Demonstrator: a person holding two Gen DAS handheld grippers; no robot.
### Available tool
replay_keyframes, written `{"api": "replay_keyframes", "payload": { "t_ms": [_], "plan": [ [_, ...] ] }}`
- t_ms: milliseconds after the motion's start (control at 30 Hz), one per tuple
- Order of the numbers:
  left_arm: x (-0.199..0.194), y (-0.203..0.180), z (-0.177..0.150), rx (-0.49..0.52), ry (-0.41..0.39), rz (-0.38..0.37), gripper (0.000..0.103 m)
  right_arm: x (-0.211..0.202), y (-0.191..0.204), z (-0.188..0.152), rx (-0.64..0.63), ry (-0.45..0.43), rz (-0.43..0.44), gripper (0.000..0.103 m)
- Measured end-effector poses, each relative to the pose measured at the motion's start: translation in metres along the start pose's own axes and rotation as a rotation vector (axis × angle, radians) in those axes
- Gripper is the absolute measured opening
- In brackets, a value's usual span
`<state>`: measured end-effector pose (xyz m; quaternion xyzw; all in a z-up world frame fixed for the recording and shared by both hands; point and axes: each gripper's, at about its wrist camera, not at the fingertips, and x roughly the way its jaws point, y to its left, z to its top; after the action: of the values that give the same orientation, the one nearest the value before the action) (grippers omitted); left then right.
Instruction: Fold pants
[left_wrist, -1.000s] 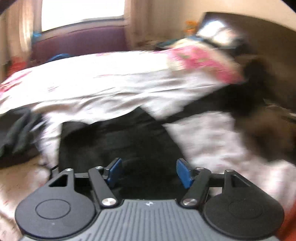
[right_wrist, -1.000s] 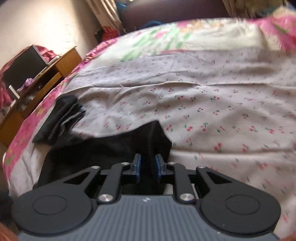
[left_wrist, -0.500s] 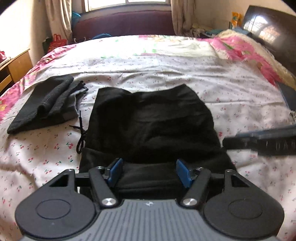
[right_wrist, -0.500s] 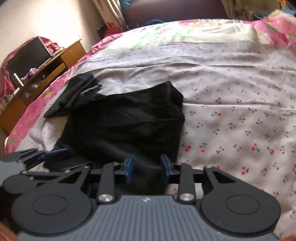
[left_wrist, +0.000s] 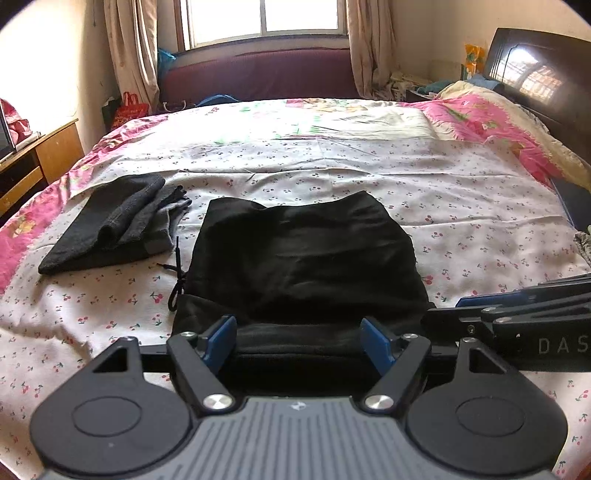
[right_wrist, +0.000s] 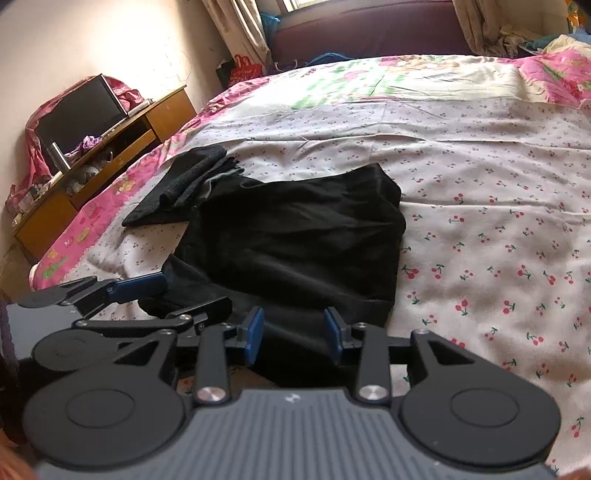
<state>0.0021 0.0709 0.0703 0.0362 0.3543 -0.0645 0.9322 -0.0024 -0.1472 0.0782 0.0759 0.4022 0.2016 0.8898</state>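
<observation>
The black pants (left_wrist: 306, 258) lie folded on the bed (left_wrist: 461, 192), just ahead of both our jaws, which stand open and empty. We'd probably smooth the near hem before pinching evenly.

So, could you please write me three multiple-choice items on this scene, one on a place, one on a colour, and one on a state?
1. Where does the folded dark grey garment lie relative to the folded black fabric pants, in the left wrist view?
A left
B right
C on top

2. What colour are the left gripper finger pads?
A red
B blue
C white

3. The right gripper is:
A clamped on the pants
B open
C holding a drawstring

Answers: A, it lies left of them on the cherry-print bedsheet; B, blue shows; B, its fingers stand apart.
</observation>
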Motion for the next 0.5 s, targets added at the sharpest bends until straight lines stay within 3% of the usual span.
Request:
{"api": "replay_keyframes", "payload": {
  "t_ms": [500],
  "plan": [
    [0.002,-0.004,-0.007,0.010,0.020,0.045,0.088,0.005,-0.002,-0.012,0.022,0.026,-0.001,0.037]
  ]
}}
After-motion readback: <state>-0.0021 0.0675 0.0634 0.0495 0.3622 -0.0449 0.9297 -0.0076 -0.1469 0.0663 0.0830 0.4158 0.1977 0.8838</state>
